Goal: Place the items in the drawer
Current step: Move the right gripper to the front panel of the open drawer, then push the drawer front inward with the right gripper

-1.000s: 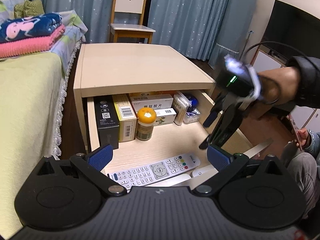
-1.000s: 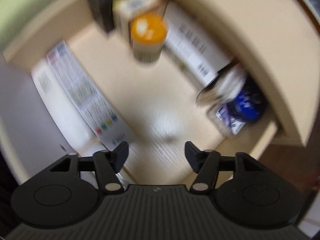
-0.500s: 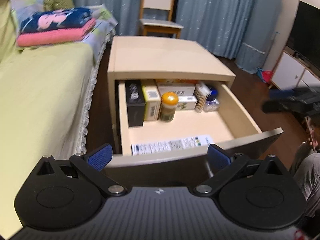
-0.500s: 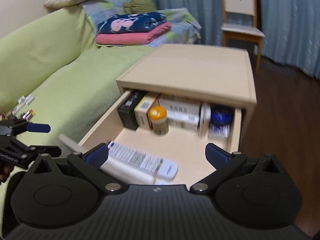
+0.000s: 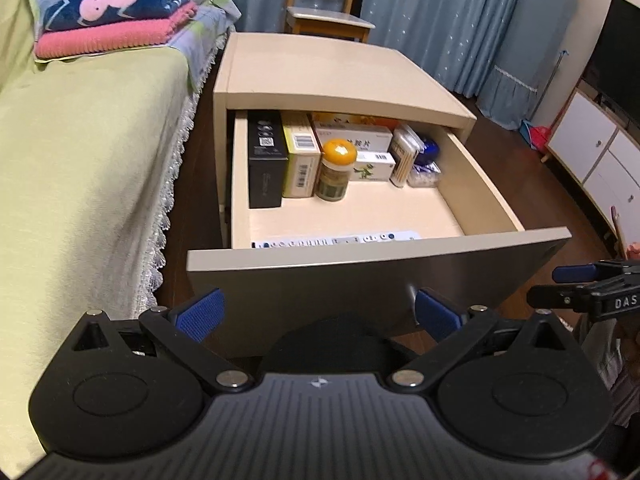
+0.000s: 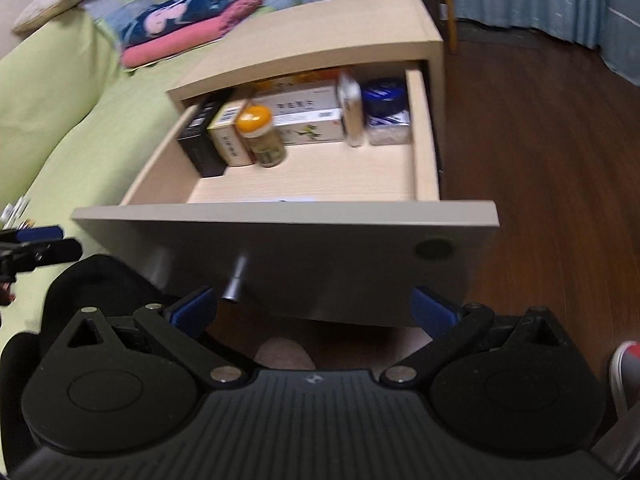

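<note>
The drawer (image 5: pixel 376 256) of the beige bedside cabinet (image 5: pixel 320 68) stands pulled out. At its back are a black box (image 5: pixel 266 160), a yellow-green box (image 5: pixel 300 160), an orange-capped bottle (image 5: pixel 338 168), white medicine boxes (image 5: pixel 360 140), a cotton swab box (image 5: pixel 406 152) and a blue jar (image 5: pixel 428 148). A white remote (image 5: pixel 336 239) lies just behind the front panel. My left gripper (image 5: pixel 318 314) hangs open and empty before the panel. My right gripper (image 6: pixel 314 312) is open and empty too, near the metal knob (image 6: pixel 236 280), and shows at the left wrist view's right edge (image 5: pixel 560 286).
A green-covered sofa (image 5: pixel 80 160) runs along the cabinet's left side, with folded blankets (image 5: pixel 116 16) at its far end. A wooden chair (image 5: pixel 328 20) stands behind the cabinet, and a white TV cabinet (image 5: pixel 592 152) on the right. Dark wooden floor (image 6: pixel 540 160) lies right of the drawer.
Both grippers have drawn back from over the drawer to in front of its panel. The right one has tilted up from pointing down into the drawer. The remote stays inside.
</note>
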Demonstrator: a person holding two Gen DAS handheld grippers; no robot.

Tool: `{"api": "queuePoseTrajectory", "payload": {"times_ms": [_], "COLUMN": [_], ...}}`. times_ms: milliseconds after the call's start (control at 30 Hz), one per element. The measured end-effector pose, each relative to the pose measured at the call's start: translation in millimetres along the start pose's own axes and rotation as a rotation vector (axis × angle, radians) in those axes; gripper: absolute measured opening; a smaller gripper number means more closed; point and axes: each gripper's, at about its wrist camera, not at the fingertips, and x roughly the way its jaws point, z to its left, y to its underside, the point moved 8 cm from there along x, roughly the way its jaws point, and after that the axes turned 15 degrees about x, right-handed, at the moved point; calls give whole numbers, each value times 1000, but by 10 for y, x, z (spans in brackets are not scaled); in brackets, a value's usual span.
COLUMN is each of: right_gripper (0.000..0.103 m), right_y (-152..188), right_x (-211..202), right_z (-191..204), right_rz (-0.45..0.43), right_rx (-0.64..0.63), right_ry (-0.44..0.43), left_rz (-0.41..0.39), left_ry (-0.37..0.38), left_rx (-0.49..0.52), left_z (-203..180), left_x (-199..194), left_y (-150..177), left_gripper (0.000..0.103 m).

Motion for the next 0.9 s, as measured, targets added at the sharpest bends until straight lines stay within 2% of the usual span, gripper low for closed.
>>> {"api": "queuePoseTrajectory", "payload": {"times_ms": [100,267,467,900], "right_gripper": [102,102,102,102], "right_y": [-11,28,24,-60], "right_x": [58,208,301,396], "right_z": [-69,-154,-168,-173], "right_rz": [-17,15,31,46], "right_rx": [19,36,51,89], "right_ry": [34,93,100,104], "left_rz": [16,45,103,137], "left_ry": [-1,-5,-16,0], "left_rx": [14,19,34,3], "left_z": [-48,-101,-145,-134], "left_x": [65,169,327,530], "left_y": [4,7,47,38], "left_gripper": [102,102,102,102]}}
